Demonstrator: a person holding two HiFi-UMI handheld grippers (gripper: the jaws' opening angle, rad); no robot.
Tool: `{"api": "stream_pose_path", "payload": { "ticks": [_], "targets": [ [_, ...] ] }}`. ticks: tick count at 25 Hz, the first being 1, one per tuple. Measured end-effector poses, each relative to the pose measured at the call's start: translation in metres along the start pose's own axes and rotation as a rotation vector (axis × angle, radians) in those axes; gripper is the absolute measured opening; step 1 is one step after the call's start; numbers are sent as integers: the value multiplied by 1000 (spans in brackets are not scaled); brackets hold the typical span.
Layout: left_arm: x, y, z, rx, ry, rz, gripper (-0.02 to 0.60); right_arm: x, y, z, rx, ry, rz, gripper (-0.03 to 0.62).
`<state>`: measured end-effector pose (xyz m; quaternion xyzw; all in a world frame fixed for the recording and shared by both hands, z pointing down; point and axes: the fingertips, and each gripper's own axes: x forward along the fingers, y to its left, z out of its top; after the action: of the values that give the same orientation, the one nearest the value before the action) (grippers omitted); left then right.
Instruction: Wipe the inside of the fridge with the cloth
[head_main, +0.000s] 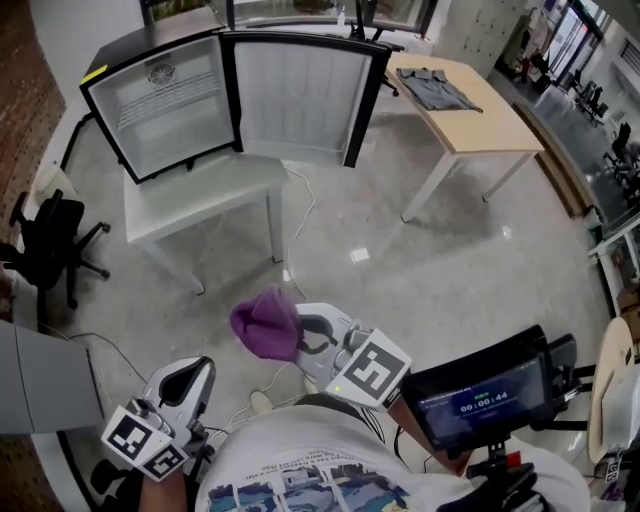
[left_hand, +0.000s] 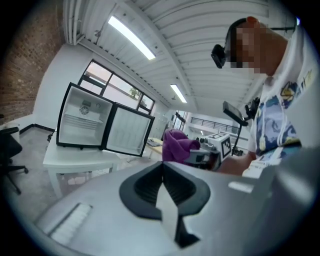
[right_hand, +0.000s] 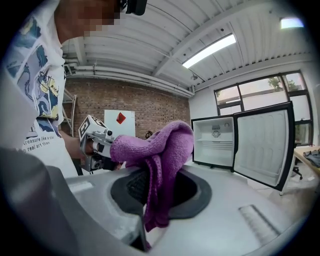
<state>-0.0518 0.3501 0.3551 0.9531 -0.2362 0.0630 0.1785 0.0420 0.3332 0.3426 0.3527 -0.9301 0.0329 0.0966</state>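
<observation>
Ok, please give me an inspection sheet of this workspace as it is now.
Surface: white table carries the fridge.
Job's things: fridge open, door swung wide; purple cloth away from the fridge, in the right tool.
Clutter: grey garment on the wooden table.
Tools: right tool shut on the cloth; left tool shut, empty.
Cables: white cable on the floor beside the white table.
Surroundings: black office chair at left, screen at right.

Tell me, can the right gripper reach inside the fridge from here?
Probably not yet: the right gripper, shut on the purple cloth, is far from the fridge. Its door stands open, though, with floor between.
</observation>
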Motion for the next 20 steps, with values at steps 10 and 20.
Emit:
{"api": "stream_pose_path", "payload": {
  "ticks": [10,20],
  "targets": [
    [-49,20,-9,-18,-10,-3,5,31,43,6,-18,17,11,58],
    [-73,40,-19,-35,-16,-14,5,55,66,5,-38,41,-3,58]
  ]
}}
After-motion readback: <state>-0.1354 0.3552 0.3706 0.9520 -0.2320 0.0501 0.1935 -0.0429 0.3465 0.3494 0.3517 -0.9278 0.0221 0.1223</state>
